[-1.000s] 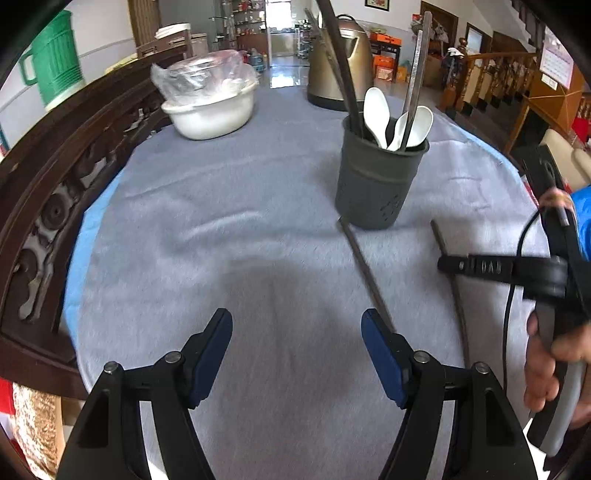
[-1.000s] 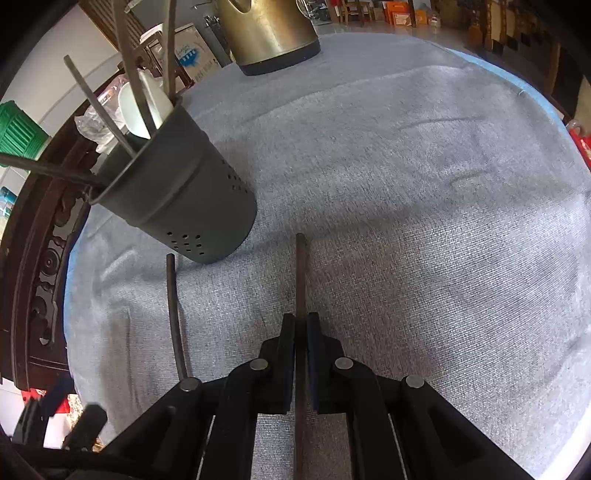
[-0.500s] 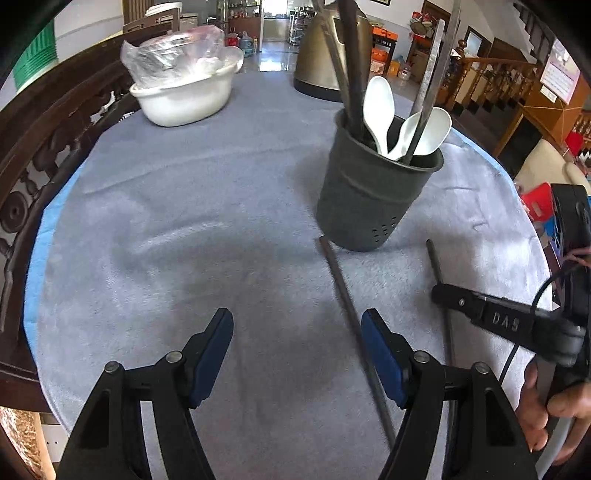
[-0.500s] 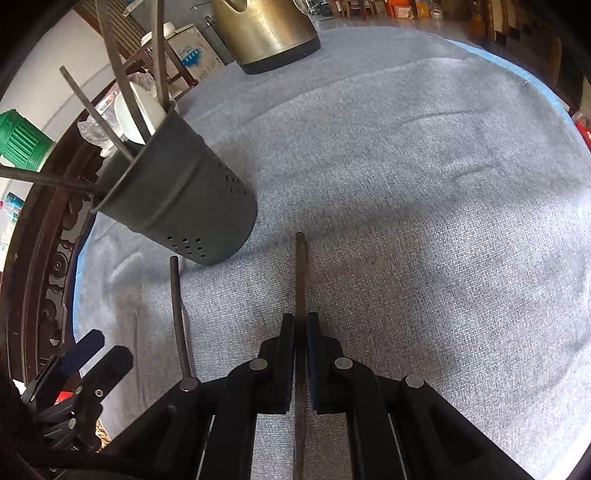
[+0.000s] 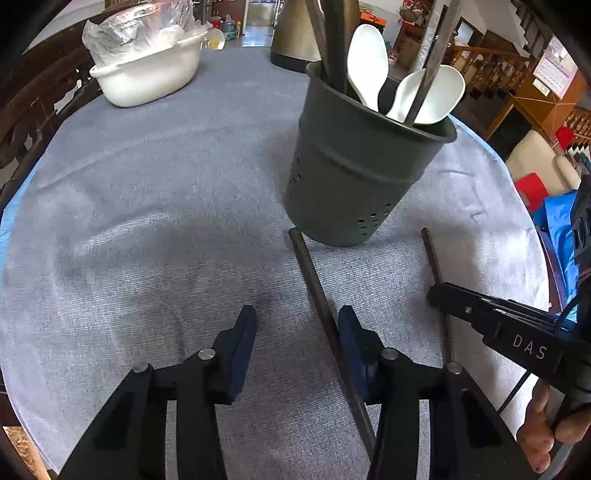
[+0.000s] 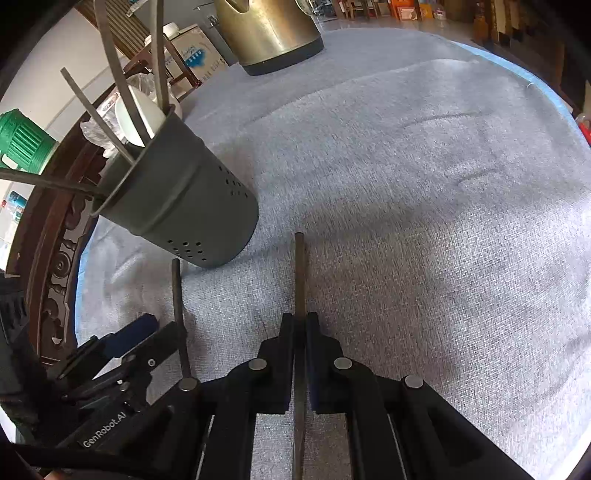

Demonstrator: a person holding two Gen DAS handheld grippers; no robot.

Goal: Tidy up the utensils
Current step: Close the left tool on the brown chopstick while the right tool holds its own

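**Ana:** Left wrist view showed the left gripper (image 5: pixel 293 328) half-spread, just narrowing around the near chopstick (image 5: pixel 314 288), which lay by the holder (image 5: pixel 354 184) mid-table (image 5: pixel 147 221); pads not yet pressing.

**Ben:** The right gripper (image 6: pixel 300 325) pinched the other chopstick (image 6: pixel 300 273). Thin, stiff, probably slippery; I'd have gripped mid-shaft.

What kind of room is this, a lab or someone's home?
Most likely a lived-in home, a dining area: a cloth-covered round table, a utensil holder with white spoons, a metal kettle, and a wooden stair railing behind.
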